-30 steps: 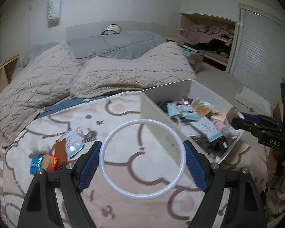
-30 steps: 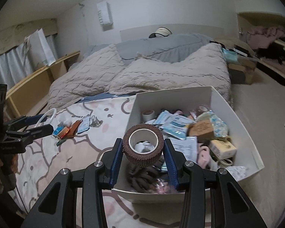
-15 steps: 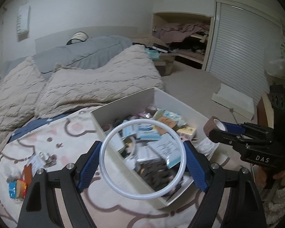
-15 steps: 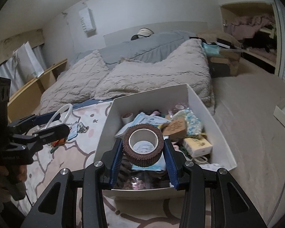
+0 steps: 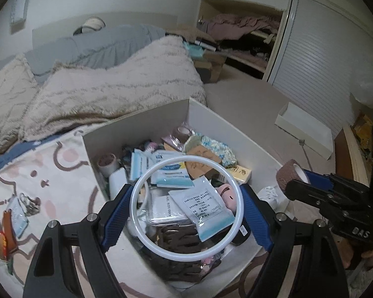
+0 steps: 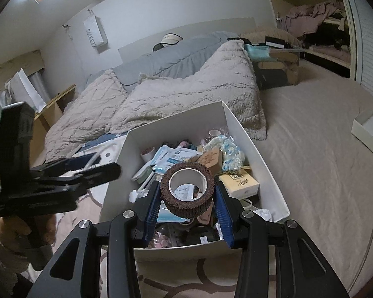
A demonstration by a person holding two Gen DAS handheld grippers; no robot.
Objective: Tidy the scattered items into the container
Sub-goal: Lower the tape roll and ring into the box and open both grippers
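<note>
- Bed (image 6: 176, 92): lying across the upper half of both views, carrying beige quilted blankets and a grey cover at 12 o'clock.
- Patterned sheet (image 5: 49, 171): spreading under the container, at 9 o'clock in the left wrist view.
- White container (image 5: 226, 129): sitting on the sheet at picture centre, holding sachets, small boxes, tape rolls and dark cloth.
- Left gripper (image 5: 187, 207): hanging over the container's near half, its jaws spread wide and pinching the white ring by its outer rim.
- Right gripper (image 6: 187, 193): hanging over the container's near edge, its jaws pinching the brown tape roll from both sides.
- White ring (image 5: 187, 207): being held upright-on to the camera, above the sachets inside the container.
- Brown tape roll (image 6: 187, 191): being held above the container's near end, core facing the camera.
- Loose packets (image 5: 5, 226): lying on the sheet at 9 o'clock, outside the container.
</note>
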